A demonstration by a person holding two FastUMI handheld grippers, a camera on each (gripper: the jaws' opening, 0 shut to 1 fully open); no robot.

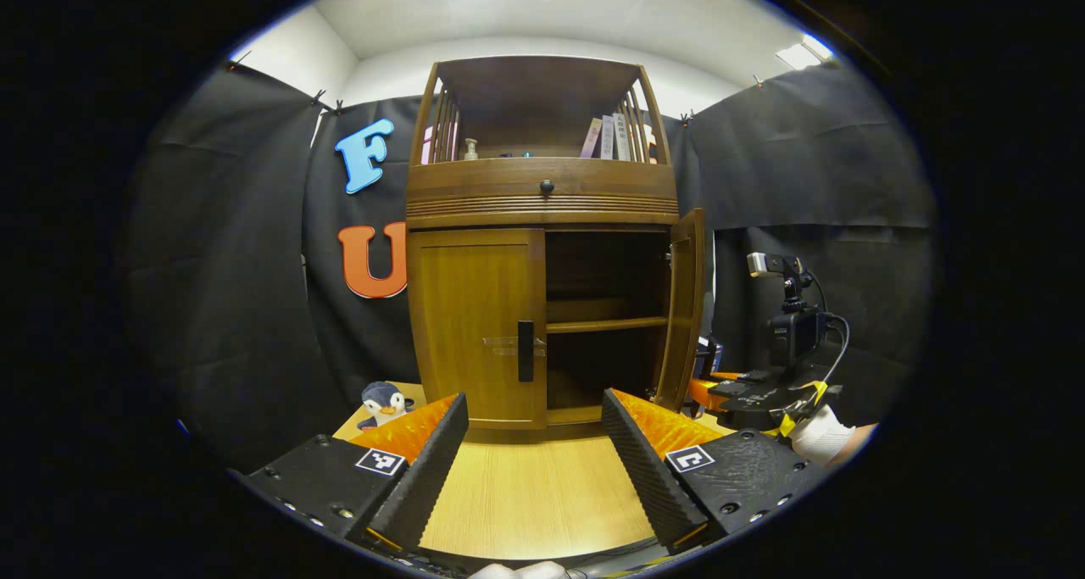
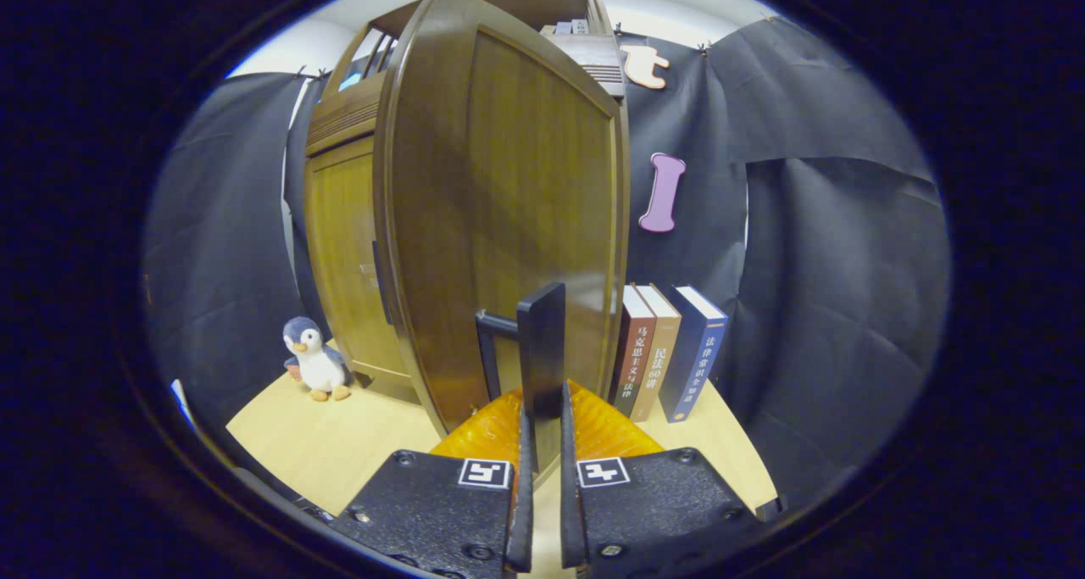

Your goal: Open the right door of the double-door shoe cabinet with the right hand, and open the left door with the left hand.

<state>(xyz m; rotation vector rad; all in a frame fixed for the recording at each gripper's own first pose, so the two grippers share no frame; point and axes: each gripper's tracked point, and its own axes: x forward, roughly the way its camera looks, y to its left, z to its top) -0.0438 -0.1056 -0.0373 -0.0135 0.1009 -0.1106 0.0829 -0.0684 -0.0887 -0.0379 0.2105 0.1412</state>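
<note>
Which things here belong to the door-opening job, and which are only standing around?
Job:
- right door, open, its handle clamped in the right gripper
- left door, shut, with its handle
- left gripper, open, facing the cabinet

Standing around:
- toy penguin
- three books beside the cabinet
- camera on a stand

My left gripper view is looking straight at the front of the shoe cabinet (image 1: 542, 248) from a little way back, low over the tabletop (image 1: 534, 494), taking in the cabinet's whole height. My right gripper view is sitting right up against the open right door (image 2: 509, 214), facing its outer face at an angle from the cabinet's right side. Both are catching the cabinet, the closed left door (image 1: 479, 325), the tabletop and the penguin toy (image 1: 386, 403) at the cabinet's left.
</note>
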